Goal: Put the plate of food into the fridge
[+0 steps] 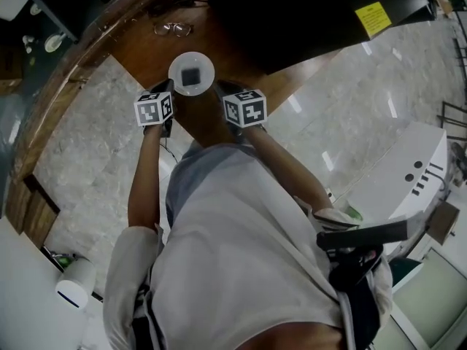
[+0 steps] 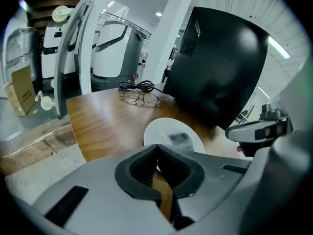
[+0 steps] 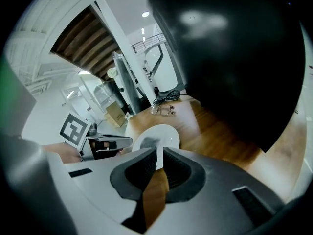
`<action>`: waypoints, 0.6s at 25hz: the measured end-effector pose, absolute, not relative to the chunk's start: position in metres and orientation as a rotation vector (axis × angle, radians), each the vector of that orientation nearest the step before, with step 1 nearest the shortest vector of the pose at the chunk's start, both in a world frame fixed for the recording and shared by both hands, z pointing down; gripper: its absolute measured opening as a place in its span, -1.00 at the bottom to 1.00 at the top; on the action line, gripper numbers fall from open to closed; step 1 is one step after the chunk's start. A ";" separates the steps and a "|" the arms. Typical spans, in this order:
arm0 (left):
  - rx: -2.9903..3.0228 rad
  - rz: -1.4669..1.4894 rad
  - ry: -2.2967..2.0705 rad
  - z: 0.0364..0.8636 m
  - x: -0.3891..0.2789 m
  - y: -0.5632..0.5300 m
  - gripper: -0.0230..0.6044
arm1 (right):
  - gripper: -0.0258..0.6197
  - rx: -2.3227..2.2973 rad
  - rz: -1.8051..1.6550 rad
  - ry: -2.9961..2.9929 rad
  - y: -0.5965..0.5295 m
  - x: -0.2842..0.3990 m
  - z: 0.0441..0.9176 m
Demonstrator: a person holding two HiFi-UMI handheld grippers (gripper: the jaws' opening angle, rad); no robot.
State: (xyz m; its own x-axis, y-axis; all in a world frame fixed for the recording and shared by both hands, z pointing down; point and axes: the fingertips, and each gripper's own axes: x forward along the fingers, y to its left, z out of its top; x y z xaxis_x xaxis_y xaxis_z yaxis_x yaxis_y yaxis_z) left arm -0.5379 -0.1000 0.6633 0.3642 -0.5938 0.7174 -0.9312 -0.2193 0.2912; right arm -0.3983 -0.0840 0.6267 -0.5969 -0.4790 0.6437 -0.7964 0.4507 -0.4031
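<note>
We see the plate (image 1: 191, 74) at the desk's (image 1: 142, 49) near edge. The left gripper (image 1: 168, 90) and right gripper (image 1: 225, 92) flank its rim, jaws closed on nothing.

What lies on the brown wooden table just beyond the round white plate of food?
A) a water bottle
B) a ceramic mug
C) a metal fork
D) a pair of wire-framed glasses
D: the wire-framed glasses lie beside a black cable on the brown wooden table, just past the round white plate.
</note>
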 end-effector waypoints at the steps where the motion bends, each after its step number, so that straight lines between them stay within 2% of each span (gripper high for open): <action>1: 1.922 0.615 -1.315 0.666 -0.538 -0.103 -0.87 | -0.85 1.072 0.987 -2.251 -0.087 -0.398 0.633; 15: 1.944 0.636 -1.260 0.677 -0.539 -0.118 -0.87 | -0.81 1.107 1.206 -2.132 -0.107 -0.395 0.670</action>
State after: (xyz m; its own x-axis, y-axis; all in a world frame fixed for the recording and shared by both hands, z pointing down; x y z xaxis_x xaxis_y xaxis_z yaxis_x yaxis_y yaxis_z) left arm -0.5392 -0.1180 0.6768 0.3997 -0.5595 0.7260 -0.9164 -0.2609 0.3035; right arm -0.3951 -0.1066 0.6699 -0.5767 -0.4236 0.6986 -0.8170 0.2954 -0.4952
